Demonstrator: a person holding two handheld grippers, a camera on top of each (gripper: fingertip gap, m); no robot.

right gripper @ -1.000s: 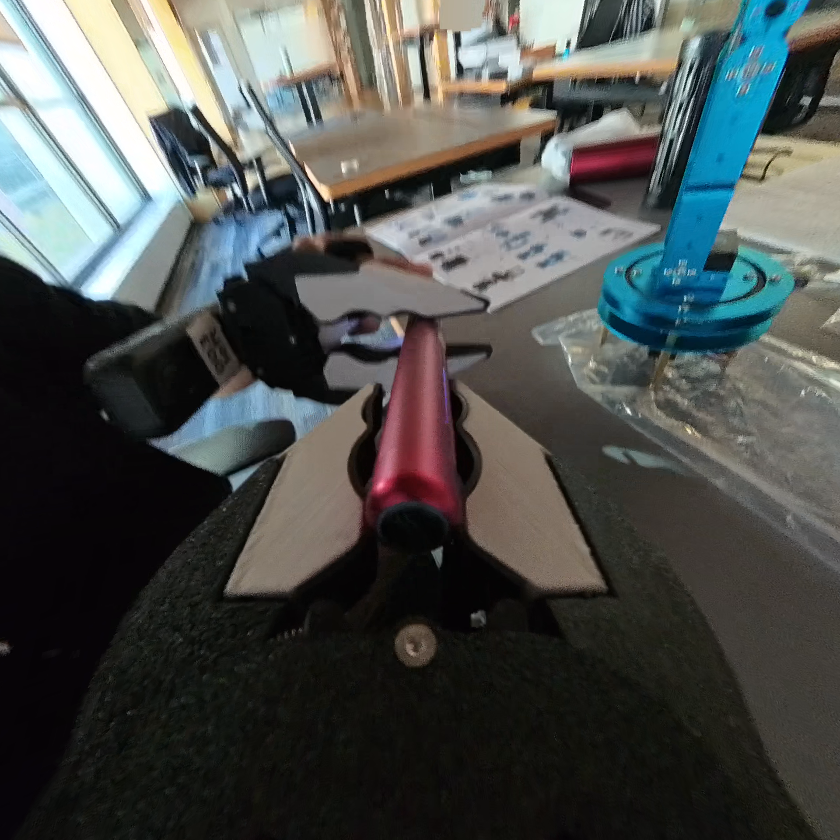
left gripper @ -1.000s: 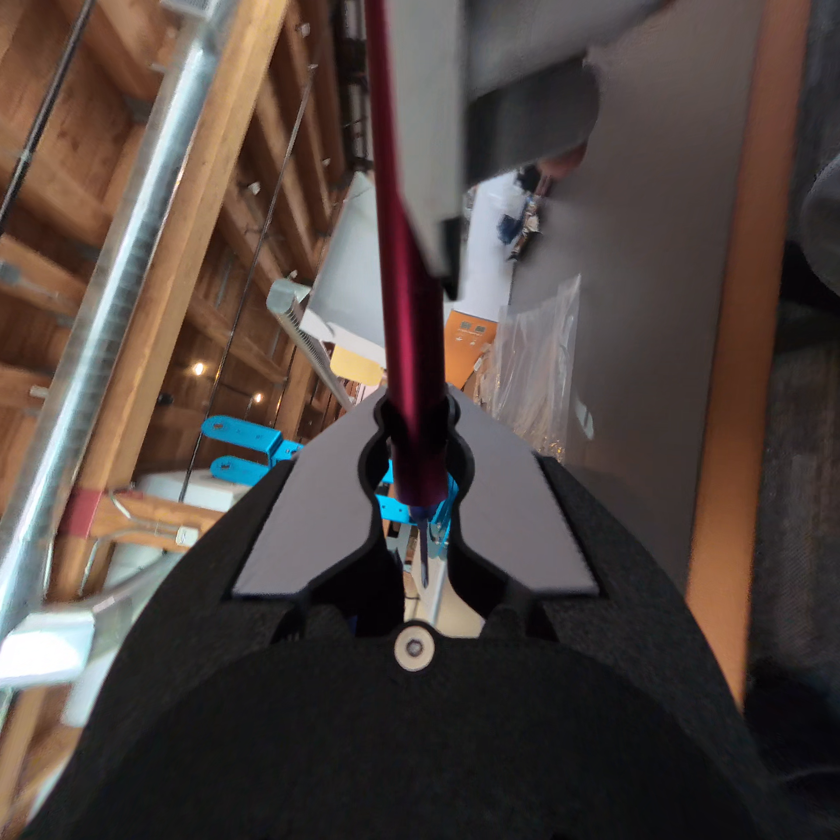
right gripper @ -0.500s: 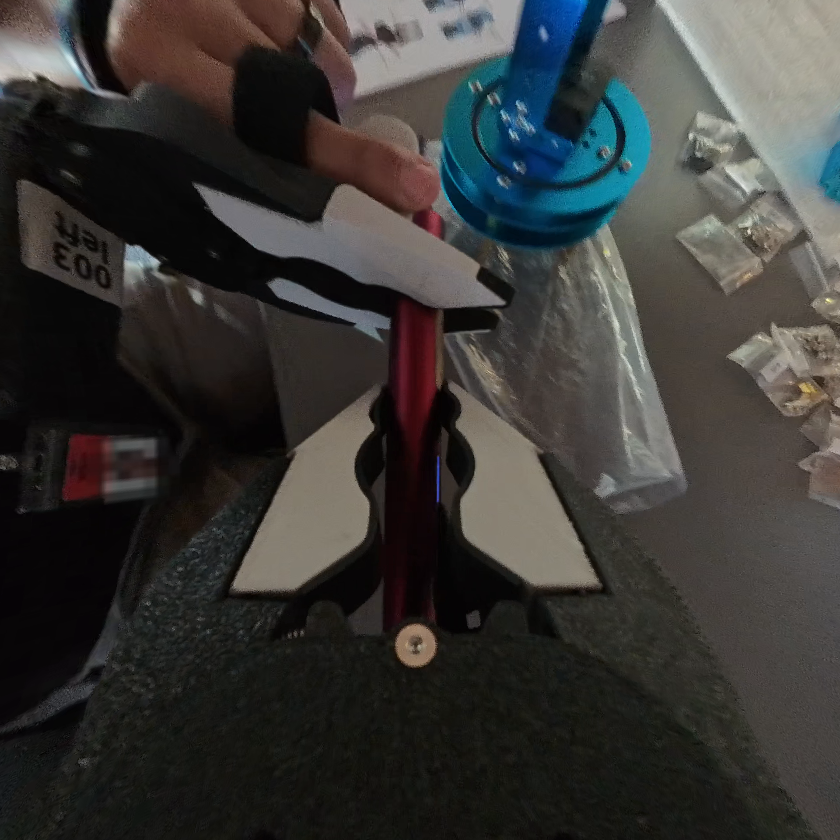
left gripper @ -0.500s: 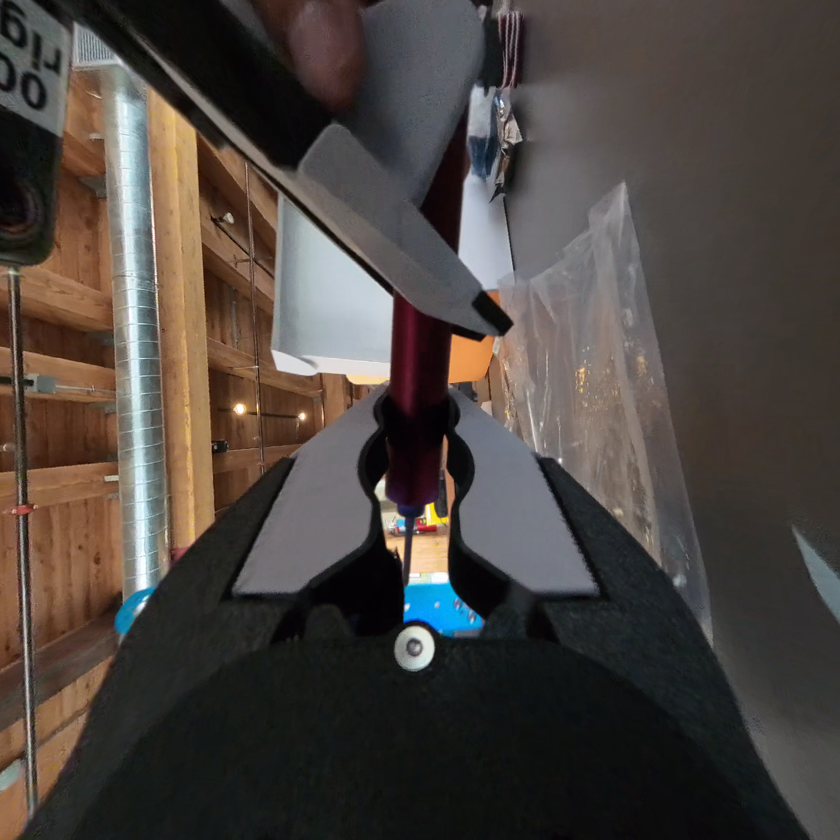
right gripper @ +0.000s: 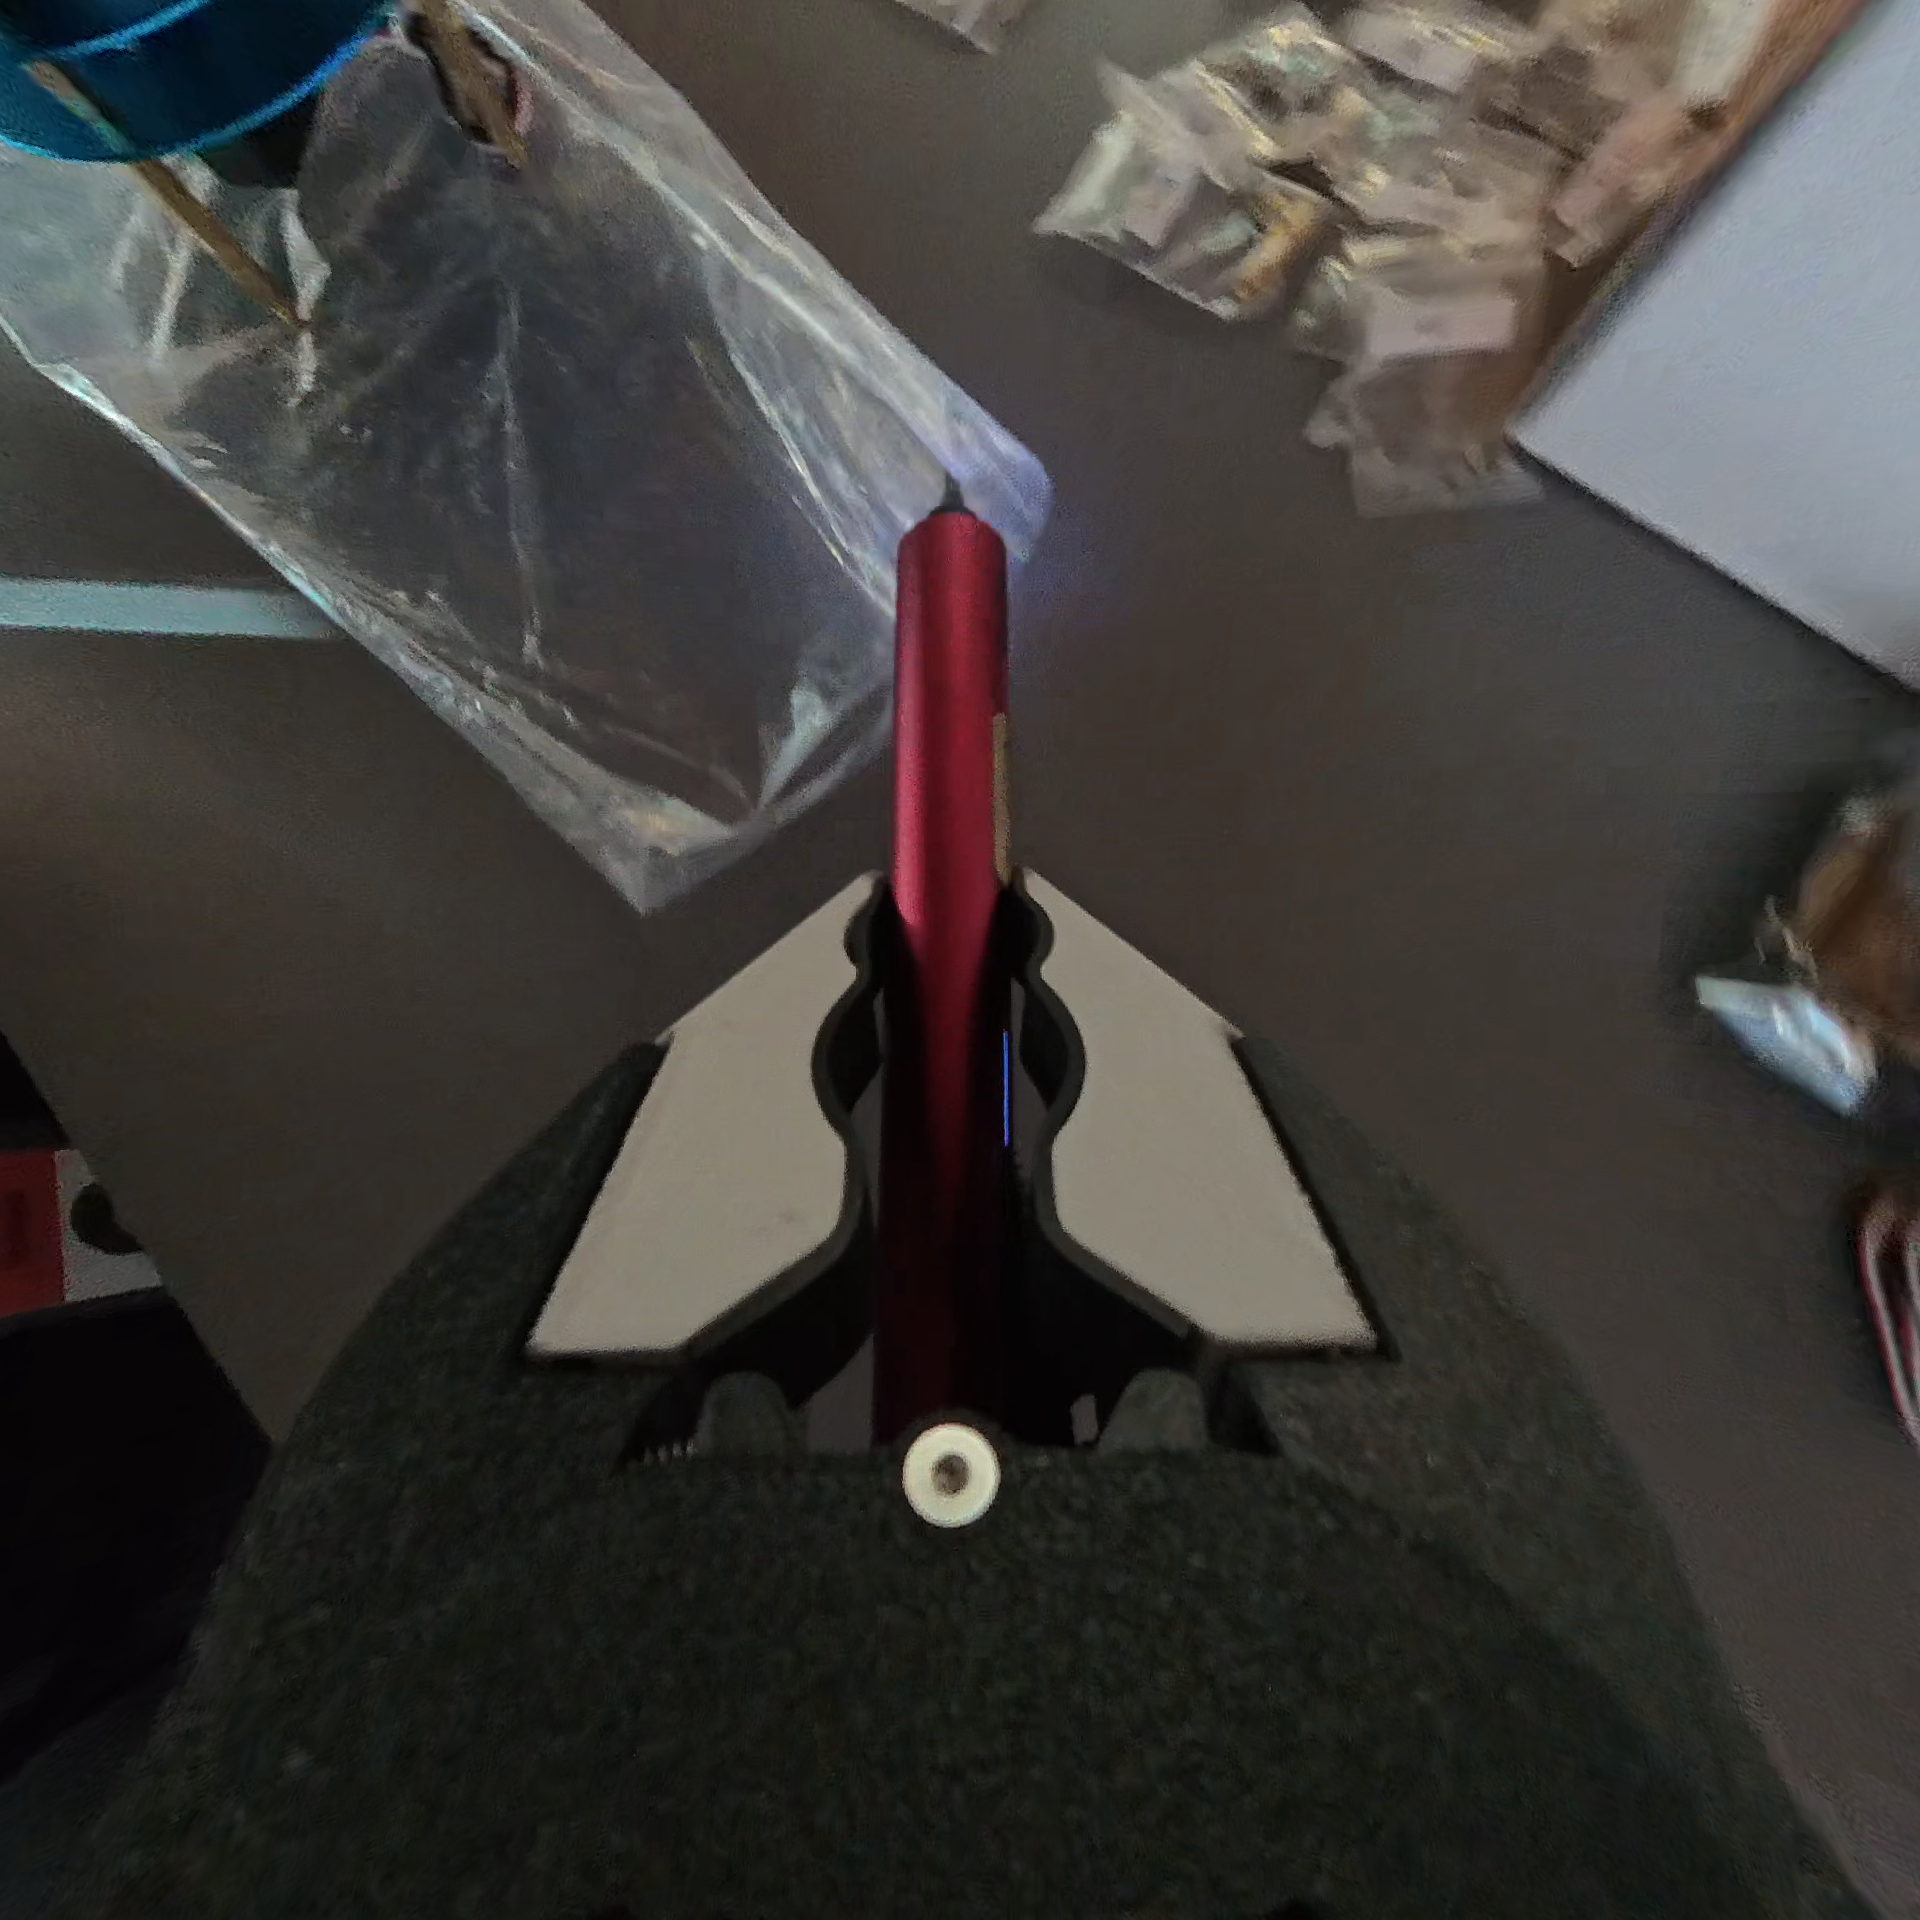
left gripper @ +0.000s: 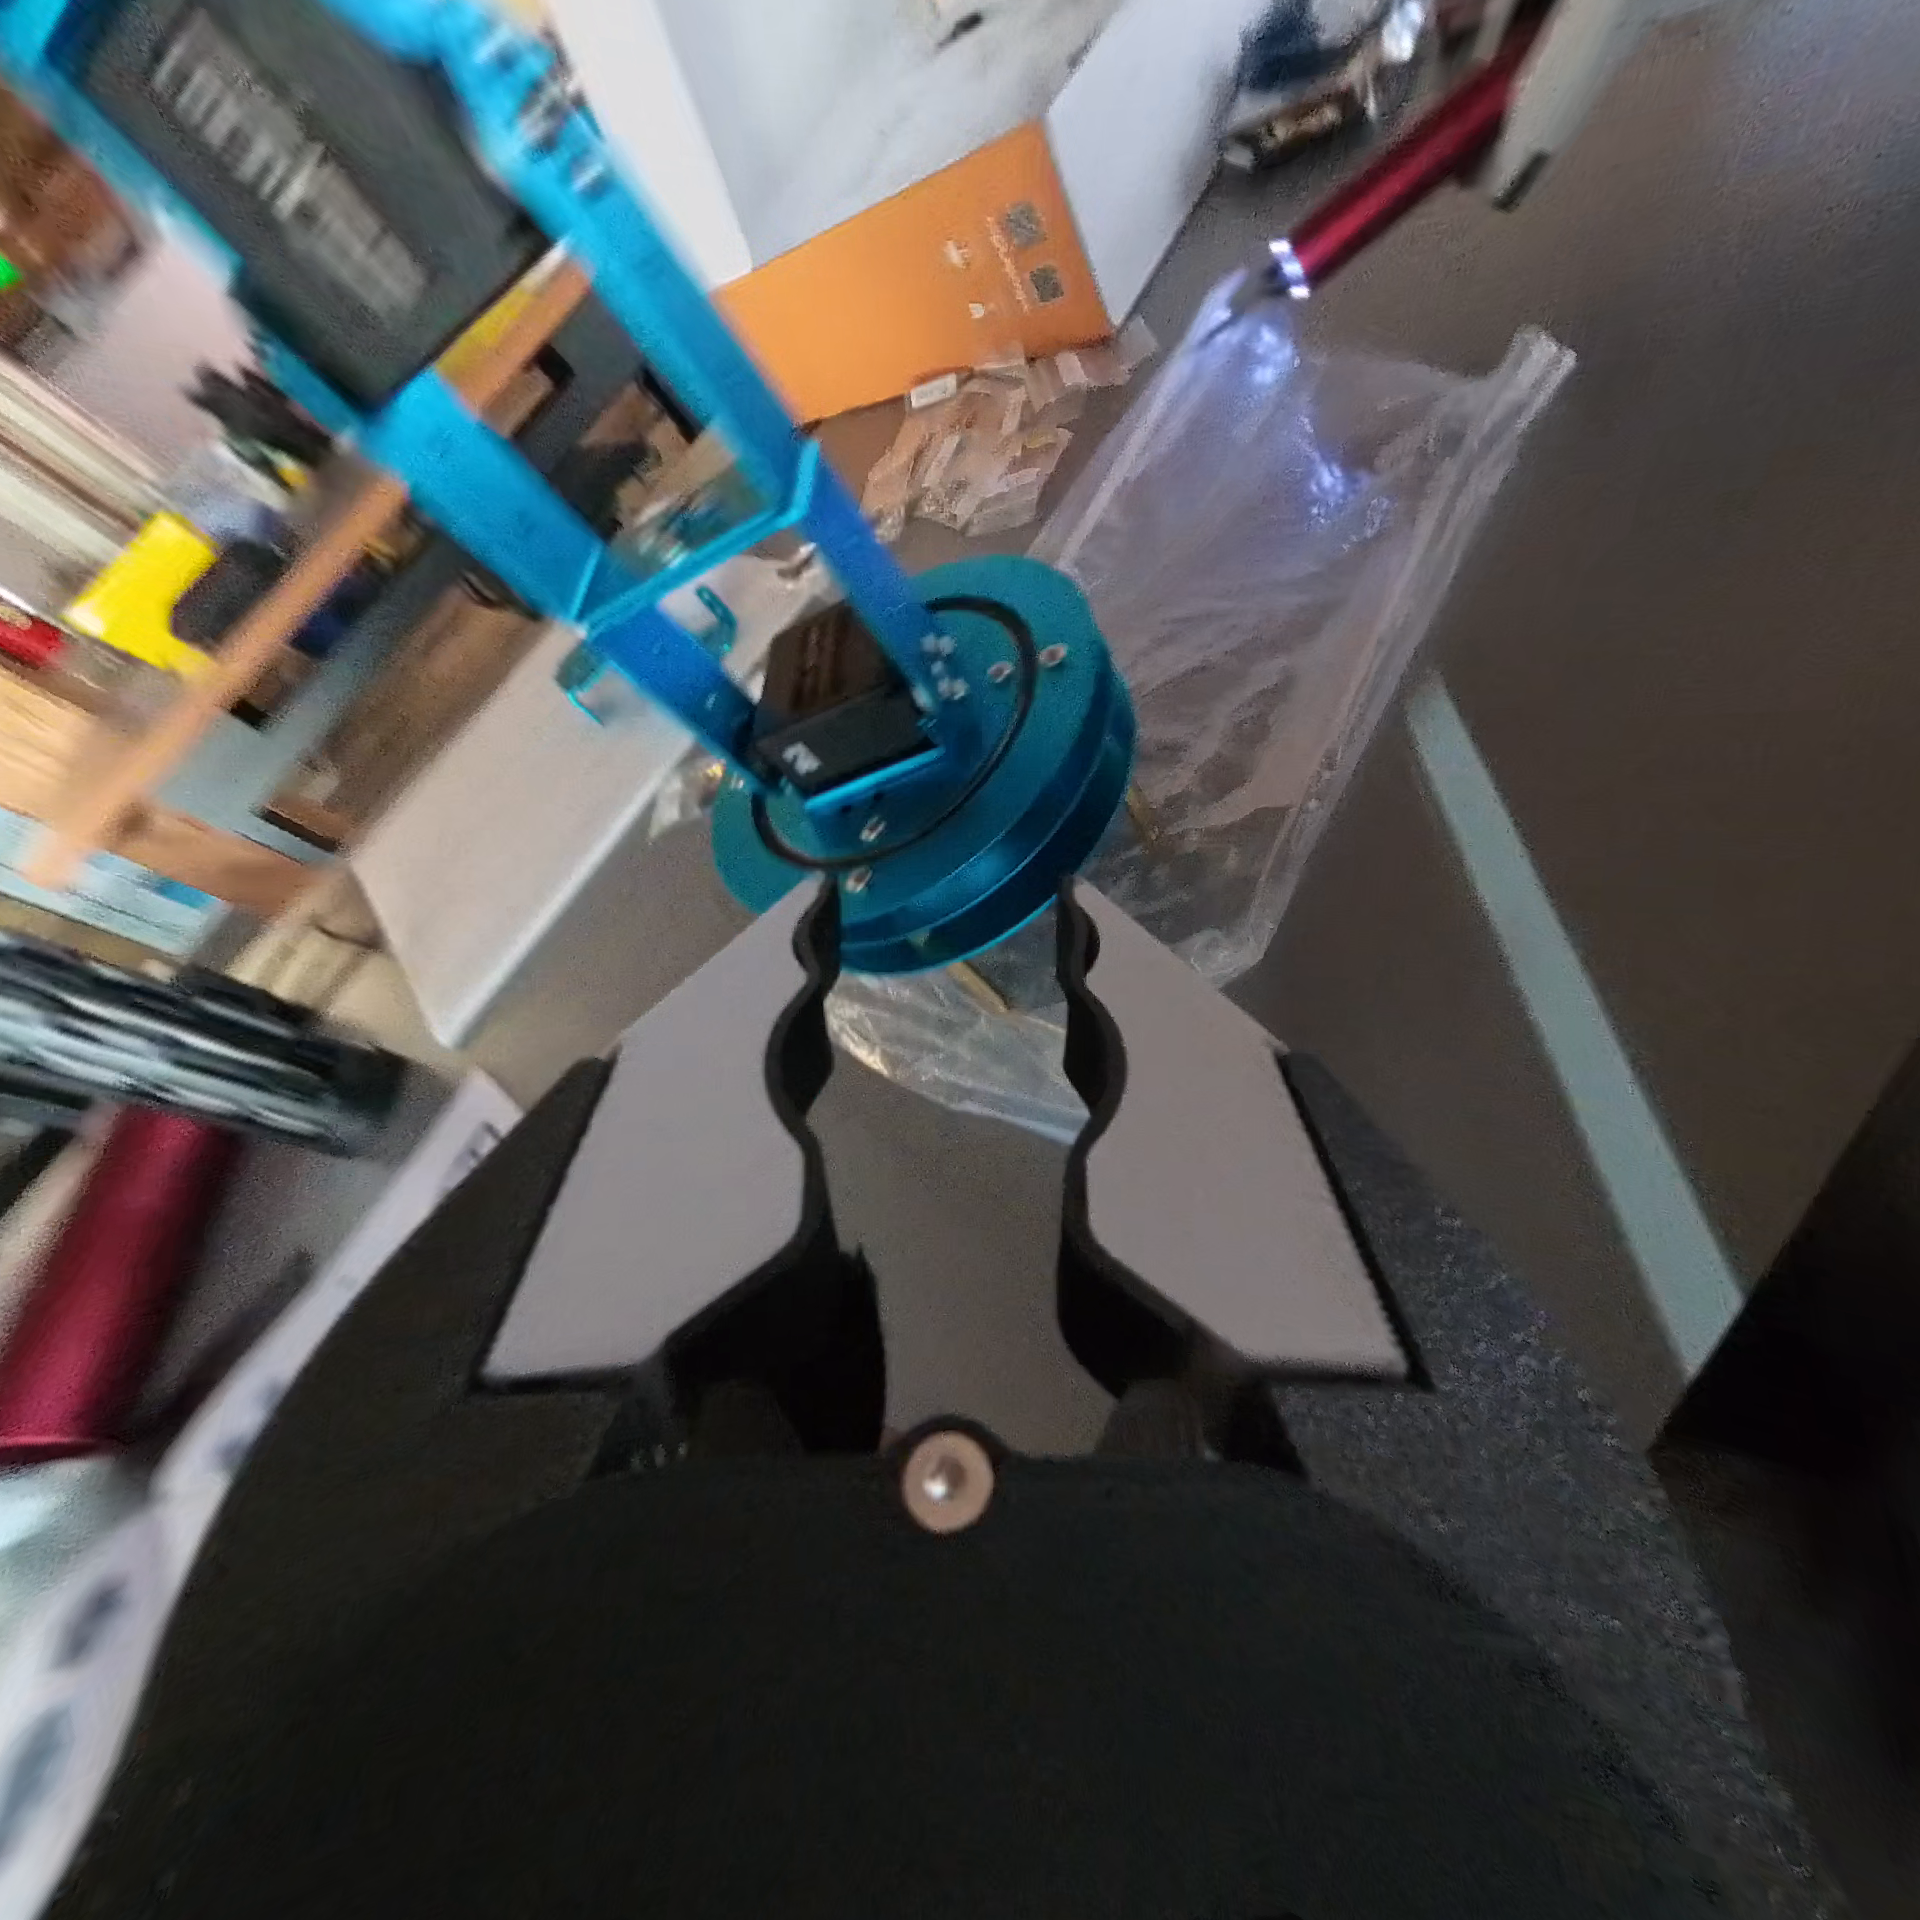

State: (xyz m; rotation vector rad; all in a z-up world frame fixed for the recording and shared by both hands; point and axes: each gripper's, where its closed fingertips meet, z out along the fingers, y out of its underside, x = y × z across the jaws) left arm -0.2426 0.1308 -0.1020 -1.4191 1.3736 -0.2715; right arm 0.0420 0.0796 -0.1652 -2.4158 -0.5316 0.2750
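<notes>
While clamped, red screwdriver [right gripper: 948, 790] beside clear bag [right gripper: 499, 488].

Matt red metal screwdriver [right gripper: 951, 790]; glossy clear plastic bag [right gripper: 499, 457].

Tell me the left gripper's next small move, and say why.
Probably close the open left gripper on the round blue metal base: its rim sits at the fingertips, jaws apart, while the right gripper holds the slim red electric screwdriver beside it.
</notes>
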